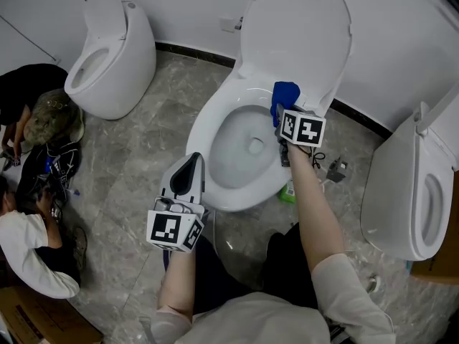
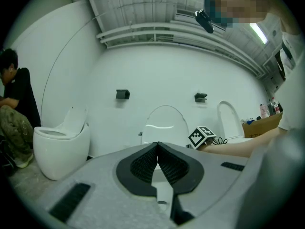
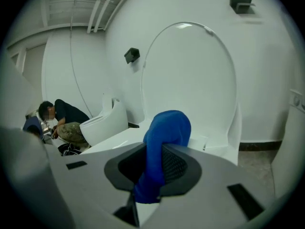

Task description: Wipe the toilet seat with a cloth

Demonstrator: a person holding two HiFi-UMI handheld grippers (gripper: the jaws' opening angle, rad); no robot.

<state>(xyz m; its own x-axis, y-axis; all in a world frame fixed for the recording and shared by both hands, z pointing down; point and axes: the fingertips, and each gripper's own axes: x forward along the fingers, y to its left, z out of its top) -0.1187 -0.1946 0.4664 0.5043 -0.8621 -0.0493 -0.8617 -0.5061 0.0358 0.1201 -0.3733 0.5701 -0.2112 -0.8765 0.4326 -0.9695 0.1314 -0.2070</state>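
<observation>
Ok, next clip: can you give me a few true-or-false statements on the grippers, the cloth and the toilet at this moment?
1. The right gripper is shut on a blue cloth. True.
2. The left gripper holds a cloth too. False: its jaws are together with nothing between them.
3. The lid of the middle toilet is down. False: it stands raised.
4. The blue cloth is held at the back of the toilet seat, near the base of the lid. True.
</observation>
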